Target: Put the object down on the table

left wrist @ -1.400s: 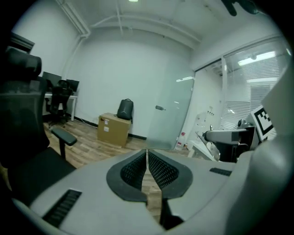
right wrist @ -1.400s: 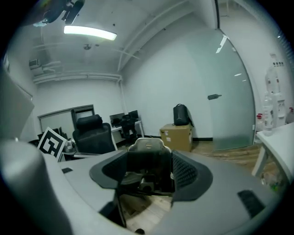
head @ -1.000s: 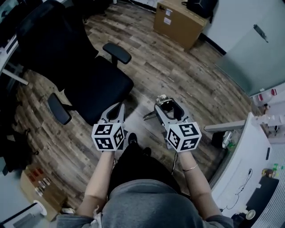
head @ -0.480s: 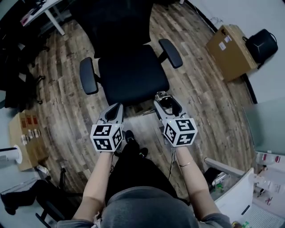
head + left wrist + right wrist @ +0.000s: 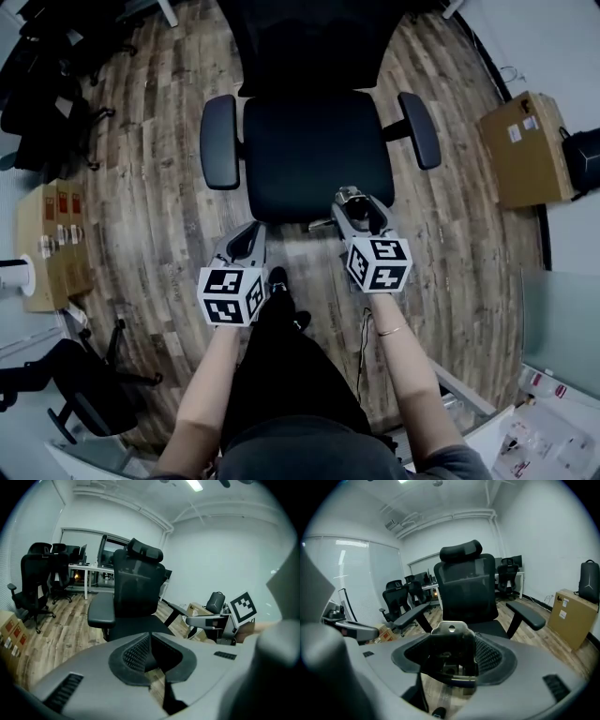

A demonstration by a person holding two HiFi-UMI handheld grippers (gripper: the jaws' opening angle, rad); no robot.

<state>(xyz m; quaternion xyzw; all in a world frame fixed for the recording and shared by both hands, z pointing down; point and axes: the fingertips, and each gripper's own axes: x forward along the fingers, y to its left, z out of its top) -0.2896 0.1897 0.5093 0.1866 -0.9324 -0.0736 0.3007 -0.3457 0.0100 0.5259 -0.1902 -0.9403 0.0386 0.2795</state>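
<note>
Compared with 0.5 s ago, the office chair (image 5: 317,155) sits more centrally and squarely ahead of the 2 grippers, and the cardboard box (image 5: 525,150) lies farther toward the right edge. The right gripper (image 5: 452,657) has its jaws clamped on the object (image 5: 450,637), a clear packet with a hang-hole tab at its top, held upright above the wooden floor (image 5: 150,187) near the seat's front edge. The left gripper (image 5: 151,654) has its jaws closed together with nothing between them.

Both forearms (image 5: 208,375) are extending forward, side by side. Left tongs (image 5: 249,231) are sitting closed, empty. Right tongs (image 5: 358,202) are clamping an object (image 5: 452,648).
</note>
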